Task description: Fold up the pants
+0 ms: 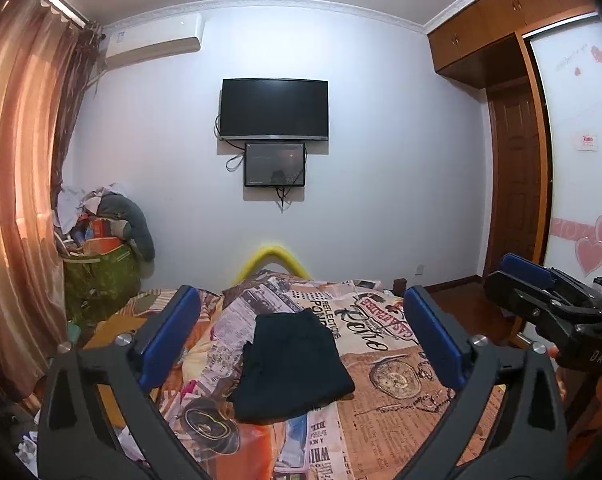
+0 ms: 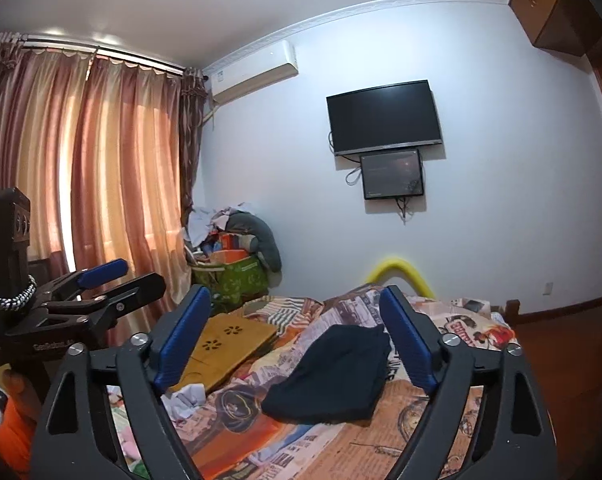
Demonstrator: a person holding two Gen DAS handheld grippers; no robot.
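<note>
Dark navy pants [image 1: 293, 364] lie folded in a compact stack on the patterned bedspread [image 1: 393, 408]; they also show in the right wrist view [image 2: 333, 376]. My left gripper [image 1: 301, 324] is open and empty, held above and short of the pants. My right gripper [image 2: 297, 324] is open and empty too, raised well clear of the pants. The right gripper shows at the right edge of the left wrist view [image 1: 541, 280], and the left gripper at the left of the right wrist view [image 2: 113, 280].
A wooden lap tray [image 2: 225, 344] lies on the bed left of the pants. A green basket piled with clothes [image 1: 101, 272] stands by the curtain [image 2: 101, 168]. A TV [image 1: 275, 110] hangs on the far wall. A yellow foam bar [image 1: 273, 260] marks the bed's far end.
</note>
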